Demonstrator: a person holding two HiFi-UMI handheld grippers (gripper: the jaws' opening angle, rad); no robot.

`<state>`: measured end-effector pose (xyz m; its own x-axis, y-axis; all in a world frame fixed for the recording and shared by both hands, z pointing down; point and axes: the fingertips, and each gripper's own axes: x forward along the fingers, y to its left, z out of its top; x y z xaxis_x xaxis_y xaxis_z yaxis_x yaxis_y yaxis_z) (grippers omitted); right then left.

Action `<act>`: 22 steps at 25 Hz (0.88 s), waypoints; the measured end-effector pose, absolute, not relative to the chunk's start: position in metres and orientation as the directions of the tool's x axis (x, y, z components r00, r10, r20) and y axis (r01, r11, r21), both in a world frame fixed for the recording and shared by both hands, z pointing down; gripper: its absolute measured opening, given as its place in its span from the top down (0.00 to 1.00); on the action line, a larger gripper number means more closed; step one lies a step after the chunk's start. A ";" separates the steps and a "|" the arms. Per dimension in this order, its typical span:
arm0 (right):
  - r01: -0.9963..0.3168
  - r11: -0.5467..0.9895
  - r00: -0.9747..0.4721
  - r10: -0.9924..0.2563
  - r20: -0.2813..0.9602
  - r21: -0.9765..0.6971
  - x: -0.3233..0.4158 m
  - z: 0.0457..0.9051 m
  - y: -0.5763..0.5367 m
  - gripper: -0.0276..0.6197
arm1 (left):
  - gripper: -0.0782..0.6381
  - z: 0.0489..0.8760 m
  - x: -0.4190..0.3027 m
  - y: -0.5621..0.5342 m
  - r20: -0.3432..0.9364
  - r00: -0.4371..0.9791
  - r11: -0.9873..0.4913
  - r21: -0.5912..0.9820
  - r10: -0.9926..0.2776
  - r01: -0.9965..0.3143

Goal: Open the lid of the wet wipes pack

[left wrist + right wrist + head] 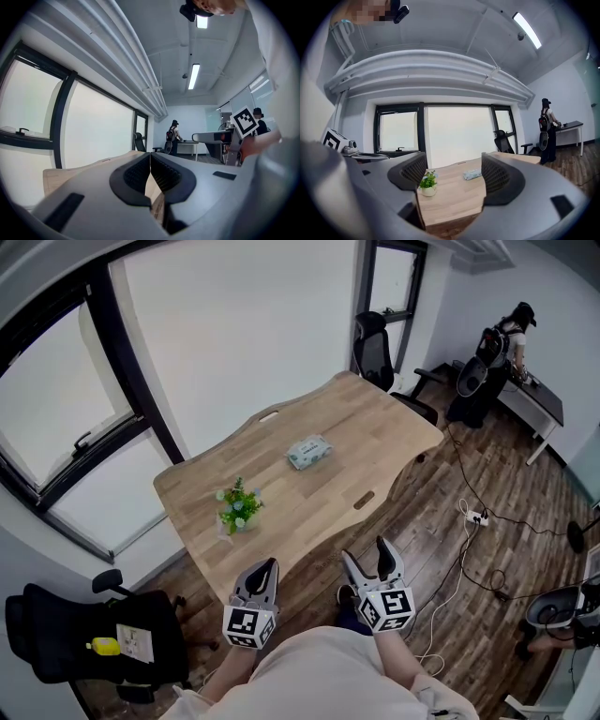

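A pale green wet wipes pack (pixel 308 452) lies flat near the middle of the wooden table (pixel 366 427), lid closed as far as I can tell. It also shows small between the right jaws as the wipes pack (pixel 472 175). My left gripper (pixel 263 575) is held off the table's near edge, shut with nothing in it; its pads meet in the left gripper (pixel 150 174) view. My right gripper (pixel 368 562) is beside it, open and empty, far short of the pack; its jaws stand wide apart in the right gripper (pixel 453 174) view.
A small potted plant (pixel 237 507) stands on the table's near left part. Black office chairs sit at the lower left (pixel 84 634) and behind the table (pixel 375 348). A person (pixel 506 343) stands at a desk far right. Cables and a power strip (pixel 473 517) lie on the floor.
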<state>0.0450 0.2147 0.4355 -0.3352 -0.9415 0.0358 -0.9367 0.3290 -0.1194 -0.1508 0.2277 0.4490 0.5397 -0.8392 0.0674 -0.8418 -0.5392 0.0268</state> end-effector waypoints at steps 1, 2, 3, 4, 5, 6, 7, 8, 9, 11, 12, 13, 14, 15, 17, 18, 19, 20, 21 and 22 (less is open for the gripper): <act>-0.936 0.330 -0.336 -0.941 0.035 -0.119 0.045 0.435 0.212 0.41 | 0.86 0.449 -0.151 0.226 0.067 0.538 -0.538 0.026 -0.840 -0.843; -0.936 0.332 -0.338 -0.941 0.034 -0.118 0.044 0.435 0.209 0.41 | 0.86 0.448 -0.152 0.224 0.067 0.537 -0.536 0.025 -0.841 -0.844; -0.935 0.334 -0.340 -0.940 0.034 -0.118 0.044 0.435 0.206 0.41 | 0.86 0.448 -0.152 0.221 0.067 0.534 -0.534 0.024 -0.843 -0.845; -0.934 0.337 -0.343 -0.939 0.033 -0.118 0.044 0.436 0.202 0.41 | 0.86 0.449 -0.153 0.218 0.068 0.531 -0.531 0.023 -0.845 -0.847; -0.933 0.339 -0.345 -0.938 0.032 -0.119 0.044 0.436 0.197 0.41 | 0.86 0.450 -0.153 0.214 0.070 0.528 -0.528 0.023 -0.846 -0.849; -0.932 0.341 -0.347 -0.937 0.032 -0.121 0.044 0.437 0.192 0.41 | 0.86 0.451 -0.153 0.211 0.072 0.525 -0.525 0.024 -0.848 -0.851; -0.931 0.342 -0.348 -0.937 0.031 -0.123 0.044 0.438 0.187 0.41 | 0.86 0.453 -0.153 0.207 0.075 0.522 -0.522 0.025 -0.850 -0.853; -0.930 0.344 -0.350 -0.936 0.030 -0.125 0.045 0.439 0.182 0.41 | 0.86 0.454 -0.152 0.203 0.078 0.519 -0.519 0.026 -0.851 -0.854; -0.929 0.347 -0.353 -0.935 0.029 -0.127 0.046 0.439 0.176 0.41 | 0.86 0.455 -0.151 0.198 0.083 0.517 -0.516 0.026 -0.852 -0.856; -0.926 0.355 -0.361 -0.932 0.026 -0.131 0.048 0.440 0.163 0.41 | 0.86 0.458 -0.148 0.187 0.089 0.512 -0.512 0.023 -0.854 -0.859; -0.924 0.359 -0.365 -0.930 0.026 -0.134 0.050 0.441 0.156 0.41 | 0.86 0.458 -0.146 0.180 0.087 0.512 -0.512 0.022 -0.854 -0.859; -0.921 0.364 -0.371 -0.928 0.027 -0.136 0.052 0.443 0.148 0.41 | 0.86 0.457 -0.142 0.173 0.079 0.516 -0.516 0.022 -0.853 -0.857; -0.919 0.371 -0.378 -0.925 0.028 -0.137 0.053 0.444 0.139 0.41 | 0.86 0.455 -0.139 0.166 0.069 0.521 -0.521 0.021 -0.851 -0.853; -0.915 0.379 -0.386 -0.922 0.027 -0.137 0.055 0.444 0.130 0.41 | 0.86 0.453 -0.134 0.158 0.059 0.526 -0.526 0.018 -0.848 -0.850; -0.908 0.398 -0.405 -0.914 0.023 -0.133 0.060 0.443 0.109 0.41 | 0.86 0.449 -0.122 0.140 0.047 0.535 -0.535 0.007 -0.844 -0.845; -0.904 0.407 -0.413 -0.910 0.022 -0.129 0.063 0.442 0.098 0.41 | 0.86 0.448 -0.115 0.130 0.043 0.539 -0.539 0.001 -0.841 -0.842; -0.901 0.416 -0.421 -0.907 0.023 -0.124 0.066 0.441 0.086 0.41 | 0.86 0.447 -0.109 0.119 0.041 0.540 -0.541 -0.006 -0.841 -0.841; -0.897 0.424 -0.430 -0.903 0.026 -0.122 0.070 0.441 0.073 0.41 | 0.86 0.446 -0.103 0.107 0.041 0.537 -0.537 -0.010 -0.843 -0.843; -0.893 0.432 -0.439 -0.898 0.030 -0.122 0.075 0.442 0.061 0.41 | 0.86 0.447 -0.097 0.095 0.043 0.528 -0.529 -0.010 -0.848 -0.848; -0.889 0.441 -0.448 -0.893 0.034 -0.123 0.079 0.442 0.048 0.41 | 0.86 0.447 -0.092 0.082 0.046 0.517 -0.518 -0.005 -0.855 -0.855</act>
<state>0.0792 0.0484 0.4423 -0.4481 -0.8933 0.0344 -0.8890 0.4412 -0.1229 -0.0920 0.0821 0.4471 0.5174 -0.8545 0.0455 -0.8553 -0.5181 -0.0052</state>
